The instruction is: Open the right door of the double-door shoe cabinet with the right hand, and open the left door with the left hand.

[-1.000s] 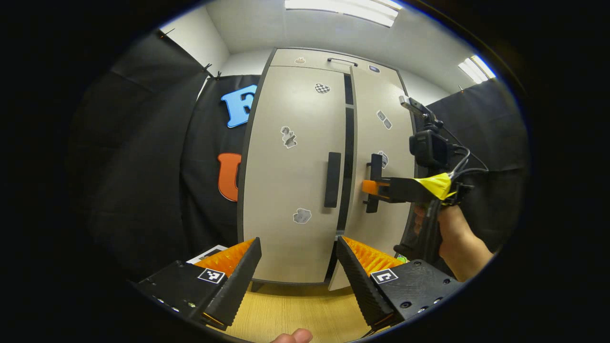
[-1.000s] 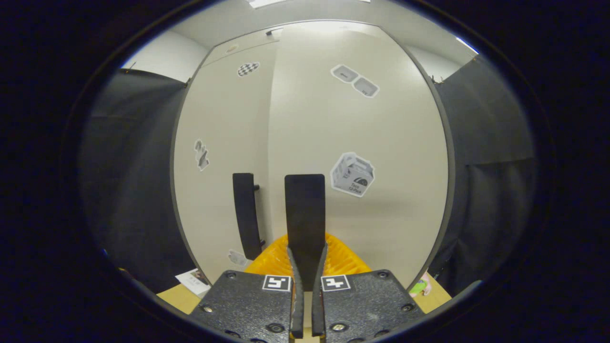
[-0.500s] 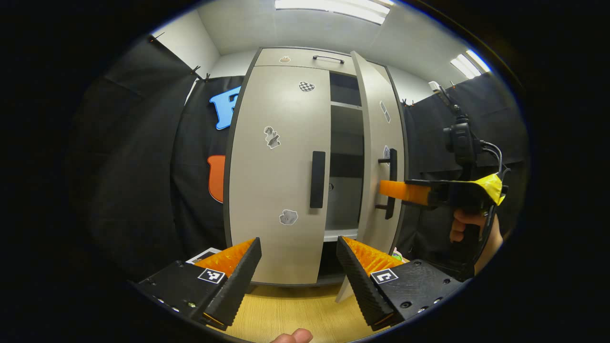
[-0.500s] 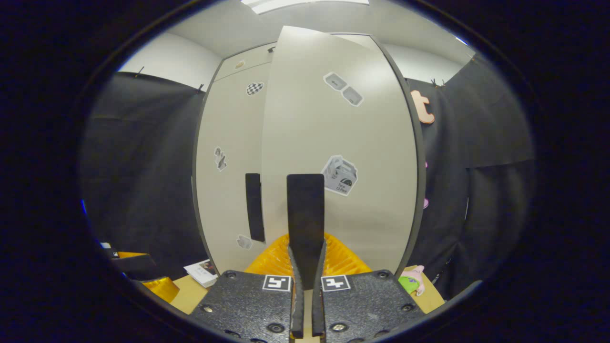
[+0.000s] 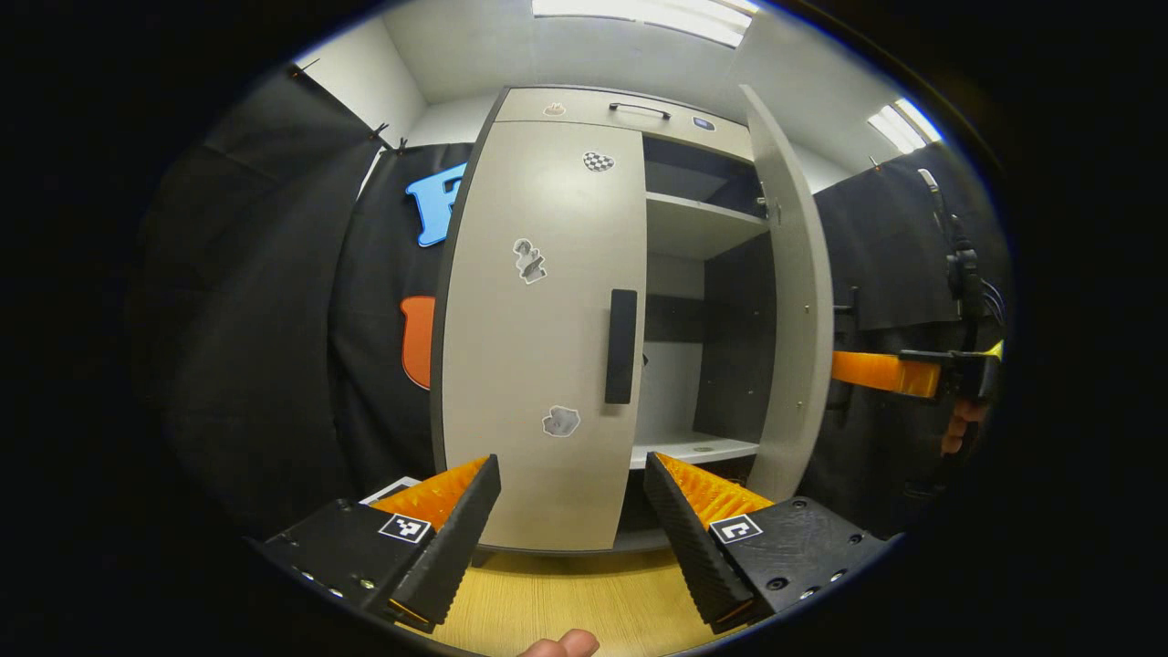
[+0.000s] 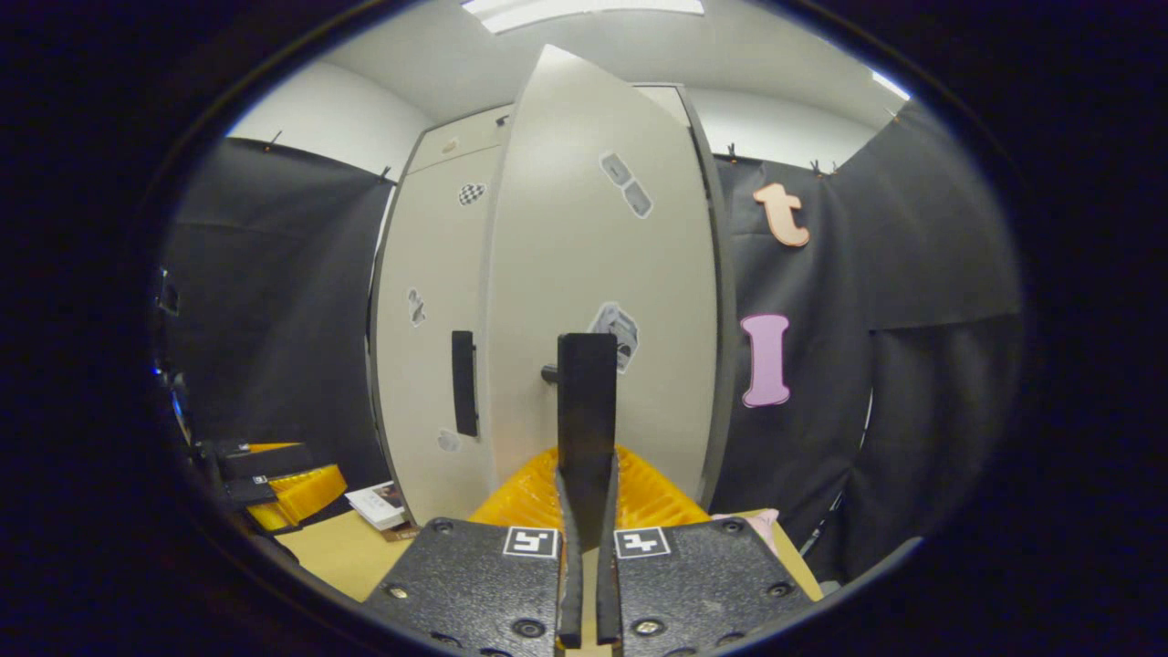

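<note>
Shoe cabinet [image 5: 547, 301]: our right gripper [image 6: 584, 511] clamps the open right door's handle [image 6: 587, 401]; our left gripper [image 5: 570, 520] hangs agape.

Open right door [image 5: 792, 301] stands right of closed left door [image 5: 538, 328], shelves [image 5: 698, 224] between

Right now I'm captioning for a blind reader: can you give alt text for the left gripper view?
A pale shoe cabinet stands with its right door swung open onto shelves and its left door shut. The left tongs sit open before it; the right tongs reach in behind the open door.
</note>
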Demonstrator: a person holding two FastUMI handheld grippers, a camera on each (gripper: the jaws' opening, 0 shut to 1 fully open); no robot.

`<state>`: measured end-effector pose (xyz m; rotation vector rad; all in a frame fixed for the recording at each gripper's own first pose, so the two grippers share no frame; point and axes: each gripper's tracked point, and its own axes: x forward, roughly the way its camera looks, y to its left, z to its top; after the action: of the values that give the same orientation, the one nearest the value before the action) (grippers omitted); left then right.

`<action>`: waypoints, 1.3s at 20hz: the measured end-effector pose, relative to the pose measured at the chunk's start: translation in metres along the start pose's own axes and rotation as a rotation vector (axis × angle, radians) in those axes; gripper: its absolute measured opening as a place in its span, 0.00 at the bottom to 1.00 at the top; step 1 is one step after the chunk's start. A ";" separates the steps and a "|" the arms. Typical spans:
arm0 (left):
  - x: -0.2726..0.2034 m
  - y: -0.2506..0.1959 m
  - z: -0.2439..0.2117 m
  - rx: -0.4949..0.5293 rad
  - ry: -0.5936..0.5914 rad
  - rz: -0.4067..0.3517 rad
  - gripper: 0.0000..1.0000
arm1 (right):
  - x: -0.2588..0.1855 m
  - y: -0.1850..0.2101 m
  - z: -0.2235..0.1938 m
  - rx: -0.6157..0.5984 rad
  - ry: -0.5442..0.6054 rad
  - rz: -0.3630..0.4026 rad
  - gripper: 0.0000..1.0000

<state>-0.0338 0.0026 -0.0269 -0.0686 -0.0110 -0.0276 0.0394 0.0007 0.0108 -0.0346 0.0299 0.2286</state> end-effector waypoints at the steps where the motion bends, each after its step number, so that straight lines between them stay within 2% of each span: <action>1: 0.002 0.000 0.000 -0.003 0.000 -0.002 0.95 | -0.004 -0.004 0.001 0.006 -0.001 -0.009 0.09; 8: 0.012 -0.002 -0.008 -0.018 0.018 -0.016 0.95 | -0.024 -0.040 0.000 -0.013 -0.001 -0.104 0.09; 17: 0.022 -0.008 -0.022 -0.058 0.050 -0.064 0.95 | -0.037 -0.112 0.004 -0.035 0.012 -0.235 0.07; 18: 0.023 -0.008 -0.023 -0.059 0.053 -0.066 0.95 | -0.037 -0.119 0.002 -0.014 0.016 -0.236 0.04; 22: 0.025 -0.005 -0.028 -0.046 0.065 -0.057 0.95 | -0.032 -0.120 -0.001 0.068 0.015 -0.148 0.04; 26: 0.022 -0.001 -0.034 -0.047 0.077 -0.043 0.95 | -0.036 -0.123 -0.002 0.066 0.013 -0.179 0.04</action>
<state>-0.0111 -0.0014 -0.0603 -0.1140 0.0652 -0.0731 0.0319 -0.1276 0.0143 0.0272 0.0469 0.0485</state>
